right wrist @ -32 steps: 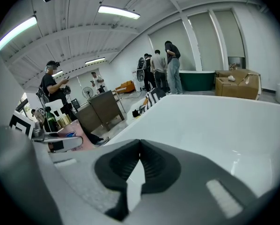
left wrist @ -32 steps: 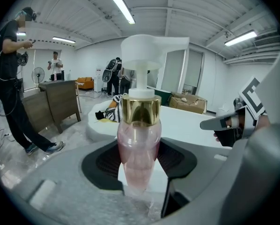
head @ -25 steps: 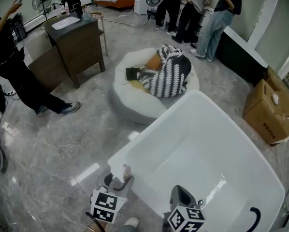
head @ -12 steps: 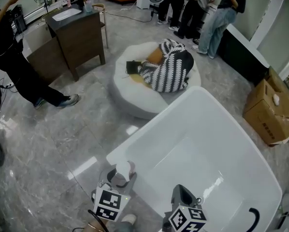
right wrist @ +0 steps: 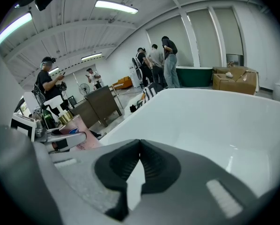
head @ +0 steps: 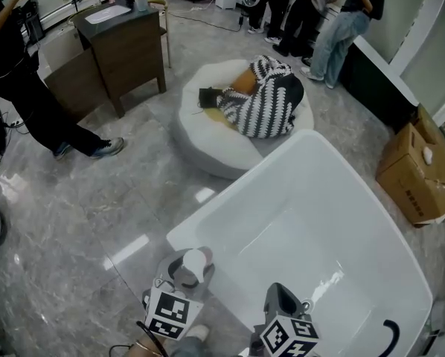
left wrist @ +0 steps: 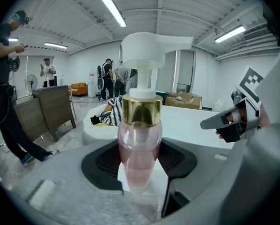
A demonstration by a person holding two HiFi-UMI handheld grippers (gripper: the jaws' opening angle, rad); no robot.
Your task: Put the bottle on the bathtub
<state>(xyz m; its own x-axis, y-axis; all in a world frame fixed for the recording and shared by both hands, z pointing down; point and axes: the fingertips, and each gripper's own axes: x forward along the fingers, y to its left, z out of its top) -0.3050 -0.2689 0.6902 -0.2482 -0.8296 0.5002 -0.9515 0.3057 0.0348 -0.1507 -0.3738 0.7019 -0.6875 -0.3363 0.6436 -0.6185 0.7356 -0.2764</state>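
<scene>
Grey marbled floor surrounds a glossy white bathtub. The left gripper has its jaws closed on the lower body of an upright translucent pink pump bottle with a gold collar and white pump head, just beside the tub's near rim. The right gripper has its jaws pressed together, empty, above the tub's interior.

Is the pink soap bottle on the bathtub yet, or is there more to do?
Done: the bottle is picked up, clamped upright in the left gripper. In hand: it is held by the near corner of the bathtub rim; whether it touches the rim, I cannot tell. Left: set it on the rim and let go. The right gripper is shut and empty over the tub.
</scene>
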